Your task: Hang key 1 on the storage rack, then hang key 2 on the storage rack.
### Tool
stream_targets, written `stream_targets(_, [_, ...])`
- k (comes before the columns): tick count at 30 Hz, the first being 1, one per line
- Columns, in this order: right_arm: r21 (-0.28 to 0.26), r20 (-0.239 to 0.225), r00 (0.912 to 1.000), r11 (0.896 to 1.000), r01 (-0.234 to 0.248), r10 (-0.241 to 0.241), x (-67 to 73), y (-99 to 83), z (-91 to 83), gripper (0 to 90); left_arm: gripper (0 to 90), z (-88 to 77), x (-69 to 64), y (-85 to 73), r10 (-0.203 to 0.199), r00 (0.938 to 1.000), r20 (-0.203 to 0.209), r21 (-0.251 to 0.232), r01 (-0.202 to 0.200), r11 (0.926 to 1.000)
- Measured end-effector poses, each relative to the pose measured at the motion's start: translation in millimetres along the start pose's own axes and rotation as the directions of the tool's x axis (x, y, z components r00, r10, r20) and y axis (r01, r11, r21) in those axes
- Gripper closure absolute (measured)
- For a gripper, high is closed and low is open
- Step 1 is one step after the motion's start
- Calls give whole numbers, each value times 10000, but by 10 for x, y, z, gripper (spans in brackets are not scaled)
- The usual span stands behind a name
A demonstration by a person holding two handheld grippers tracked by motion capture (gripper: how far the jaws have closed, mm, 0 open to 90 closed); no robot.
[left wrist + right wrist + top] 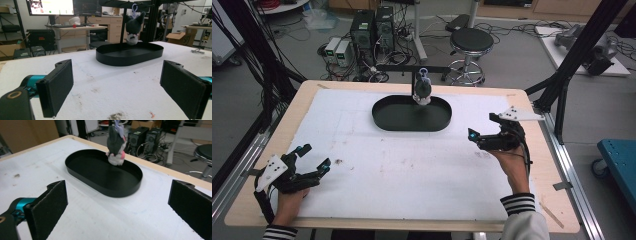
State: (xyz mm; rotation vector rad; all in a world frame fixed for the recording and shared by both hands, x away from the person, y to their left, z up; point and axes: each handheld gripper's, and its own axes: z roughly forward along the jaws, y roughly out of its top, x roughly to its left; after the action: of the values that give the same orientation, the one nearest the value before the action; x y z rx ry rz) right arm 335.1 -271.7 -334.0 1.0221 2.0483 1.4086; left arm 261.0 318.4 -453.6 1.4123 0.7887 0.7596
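Resting on the near corners of the white surface (412, 170), both grippers sit well apart in the high view. The left gripper (315, 157) has its fingers spread wide with nothing between them, and the right gripper (481, 128) likewise holds its fingers apart and empty. Ahead of both, toward the far edge, lies a black oval tray (384, 119), and a small grey plush toy (422, 90) hangs by a loop from a black stand, just over the tray's far rim.

In the left gripper view, the two black fingers (58, 85) stand far apart, bare white surface (112, 95) between them. The tray (125, 61) lies well beyond the fingertips, roughly midway between them, and the plush toy (131, 31) dangles above its back edge.

In the right gripper view, the fingers (48, 207) are again wide open on nothing. The tray (82, 176) sits beyond them, nearer the left finger, with the plush toy (115, 145) hanging over its far side. Whether the toy touches the tray cannot be told.
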Motion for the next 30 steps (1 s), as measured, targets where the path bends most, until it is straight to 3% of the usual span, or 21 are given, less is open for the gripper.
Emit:
stream_targets(7, [-28, 400, 9989, 9997, -232, 233, -67, -243, -136, 17, 119, 1, 0, 0, -1, 10000, -9, 10, 1, 10000])
stream_targets(12, [-14, 382, 9986, 9993, -376, 377, -90, -328, -175, 17, 119, 2, 3, 1, -58, 10000, -17, 26, 58, 10000])
stream_targets(30, [-102, 197, 9988, 9990, -443, 444, -156, -367, -206, 17, 119, -4, -4, -1, 30, 10000, -18, -17, -30, 10000])
